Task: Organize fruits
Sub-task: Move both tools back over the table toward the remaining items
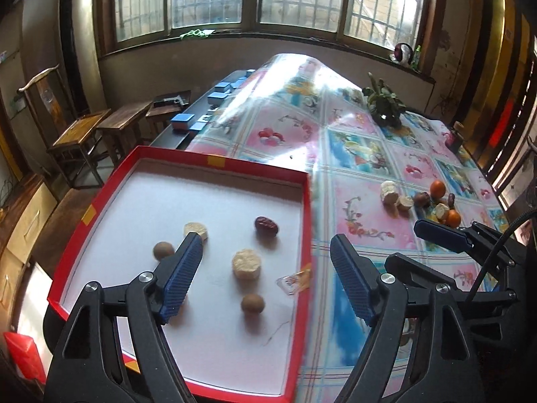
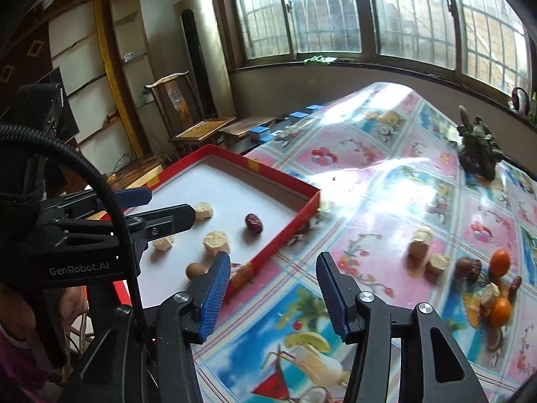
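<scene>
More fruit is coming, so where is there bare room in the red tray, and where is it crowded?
Free: the red tray's far half, beyond the red date. Crowded: near half and the table's fruit pile.

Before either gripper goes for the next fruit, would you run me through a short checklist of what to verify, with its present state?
1. Left gripper empty with jaws apart: ok; it is over the red tray, nothing between the pads.
2. Right gripper empty with jaws apart: ok; only tablecloth shows between its fingers.
3. Room left in the tray: ok; a red date, pale slices and brown round fruits leave bare white floor.
4. Fruit left to fetch: ok; oranges, dates and pale slices sit clustered on the tablecloth.
5. Cluster separable for a clean pick: cannot tell; pieces touch or overlap.
</scene>
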Demonstrator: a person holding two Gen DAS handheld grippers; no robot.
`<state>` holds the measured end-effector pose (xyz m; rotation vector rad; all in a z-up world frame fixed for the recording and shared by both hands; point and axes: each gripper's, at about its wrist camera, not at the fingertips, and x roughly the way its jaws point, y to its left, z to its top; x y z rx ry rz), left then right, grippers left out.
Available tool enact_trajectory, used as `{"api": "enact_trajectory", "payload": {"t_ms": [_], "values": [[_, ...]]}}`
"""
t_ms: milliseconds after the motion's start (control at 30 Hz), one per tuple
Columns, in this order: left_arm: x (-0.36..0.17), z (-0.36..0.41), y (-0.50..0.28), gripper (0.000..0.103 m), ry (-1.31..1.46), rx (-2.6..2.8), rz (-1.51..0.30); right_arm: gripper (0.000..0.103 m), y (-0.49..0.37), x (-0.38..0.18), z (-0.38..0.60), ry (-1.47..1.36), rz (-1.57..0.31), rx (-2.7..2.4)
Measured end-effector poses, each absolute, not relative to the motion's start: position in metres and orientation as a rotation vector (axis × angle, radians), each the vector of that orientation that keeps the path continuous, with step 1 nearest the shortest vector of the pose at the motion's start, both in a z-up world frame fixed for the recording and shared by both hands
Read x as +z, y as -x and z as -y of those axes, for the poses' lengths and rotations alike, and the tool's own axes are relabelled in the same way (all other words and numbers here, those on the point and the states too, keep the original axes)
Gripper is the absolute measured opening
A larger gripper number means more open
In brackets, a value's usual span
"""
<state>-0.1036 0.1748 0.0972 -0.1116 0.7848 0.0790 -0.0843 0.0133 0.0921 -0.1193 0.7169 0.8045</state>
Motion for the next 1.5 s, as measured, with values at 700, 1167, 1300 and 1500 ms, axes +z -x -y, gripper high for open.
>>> {"api": "enact_trajectory", "payload": {"t_ms": [700,1167,1300,1500], "values": [[0.063,-0.029,0.028,0.079,-0.030,-0.205,-0.955,0.076,0.059,0.083,0.194,-0.073,-0.684,0.378],[0.043,-0.017,-0.016,0.079,0.006,-0.225,-0.993,0.076,0.033,0.050,0.218,-0.118,-0.786,0.314],[0.036,-0.011,-0.028,0.079,0.003,-0.230,-1.014,0.076,0.032,0.050,0.210,-0.101,-0.787,0.327],[0.028,-0.006,-0.047,0.071,-0.013,-0.194,-1.018,0.076,0.029,0.049,0.207,-0.098,-0.789,0.347]]}}
